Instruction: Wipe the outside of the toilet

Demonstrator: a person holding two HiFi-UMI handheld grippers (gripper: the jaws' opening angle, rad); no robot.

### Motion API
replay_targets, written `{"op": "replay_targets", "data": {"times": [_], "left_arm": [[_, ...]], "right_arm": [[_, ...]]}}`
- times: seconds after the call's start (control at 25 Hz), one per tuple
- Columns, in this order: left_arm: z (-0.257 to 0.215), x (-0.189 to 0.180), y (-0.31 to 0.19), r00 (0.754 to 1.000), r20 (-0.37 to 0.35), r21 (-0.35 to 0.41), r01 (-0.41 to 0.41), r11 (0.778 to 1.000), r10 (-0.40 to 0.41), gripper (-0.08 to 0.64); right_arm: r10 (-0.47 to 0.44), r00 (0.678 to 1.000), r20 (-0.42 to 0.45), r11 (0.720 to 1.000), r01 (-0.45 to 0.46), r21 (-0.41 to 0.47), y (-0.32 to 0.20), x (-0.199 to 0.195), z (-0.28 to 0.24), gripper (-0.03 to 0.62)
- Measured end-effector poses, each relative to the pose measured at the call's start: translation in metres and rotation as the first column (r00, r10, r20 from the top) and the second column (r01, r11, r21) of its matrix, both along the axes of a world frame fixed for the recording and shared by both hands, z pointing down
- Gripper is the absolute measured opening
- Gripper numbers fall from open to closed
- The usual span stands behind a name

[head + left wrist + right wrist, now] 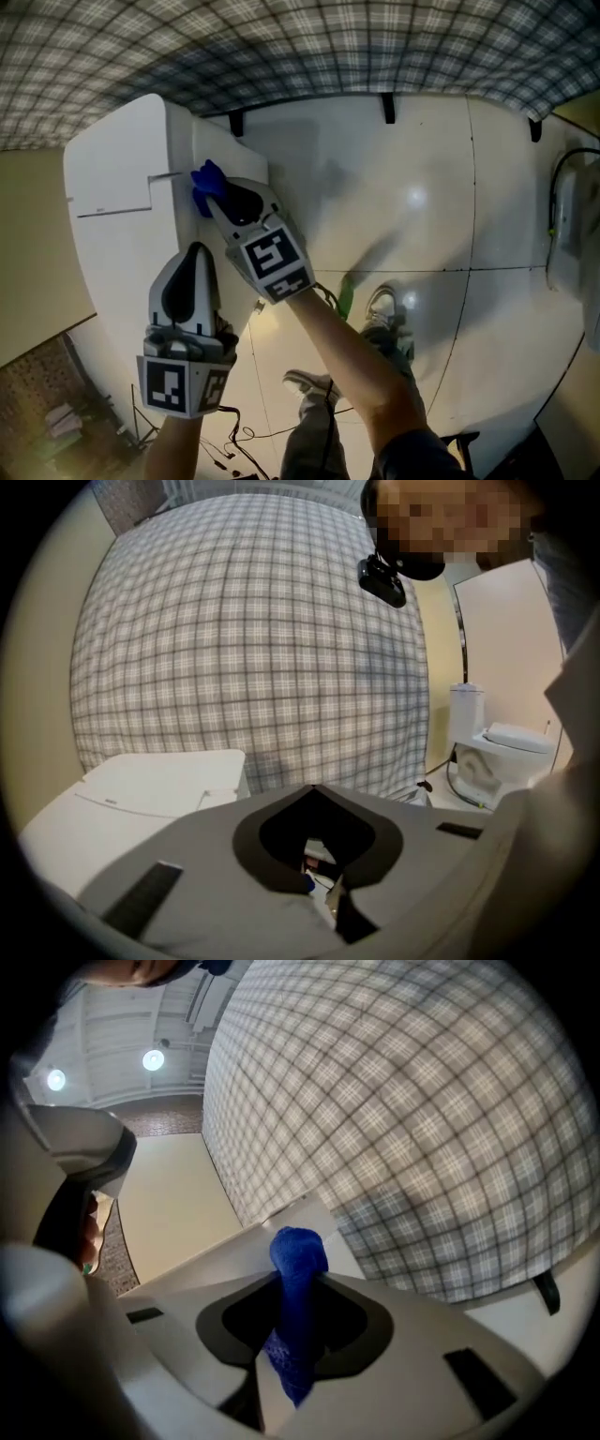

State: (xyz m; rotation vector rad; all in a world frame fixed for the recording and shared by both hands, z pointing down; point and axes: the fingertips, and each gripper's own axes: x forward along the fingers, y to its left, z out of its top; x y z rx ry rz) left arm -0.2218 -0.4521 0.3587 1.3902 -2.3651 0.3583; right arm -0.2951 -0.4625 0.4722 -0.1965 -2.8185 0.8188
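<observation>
Checked curtain (281, 47) hangs behind the white toilet (112, 187); right gripper (210, 195) fingers pinch a blue rag (205, 177) against the toilet's top corner; left gripper (197, 249) hovers beside the toilet, fingers pressed together, empty; wiping looks barely begun, most sides left.

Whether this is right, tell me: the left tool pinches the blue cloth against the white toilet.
Not right. It is the right tool that pinches the blue cloth against the white toilet; the right gripper view shows the cloth between its jaws.
</observation>
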Motion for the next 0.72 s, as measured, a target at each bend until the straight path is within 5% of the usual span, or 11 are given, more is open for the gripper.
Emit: {"op": "replay_targets", "data": {"times": [0.48,0.72], "left_arm": [[0.044,0.142,0.117,0.987,-0.093,-0.008,-0.130,0.992,0.128,0.011],[0.055,0.162,0.147,0.984,-0.118,-0.026,-0.138,0.990,0.134,0.011]], "right_arm": [[0.017,1.000,0.013,0.996,-0.016,-0.087,0.186,0.167,0.020,0.095],[0.048,0.999,0.014,0.990,-0.045,-0.135,0.219,0.187,0.033,0.095]]}}
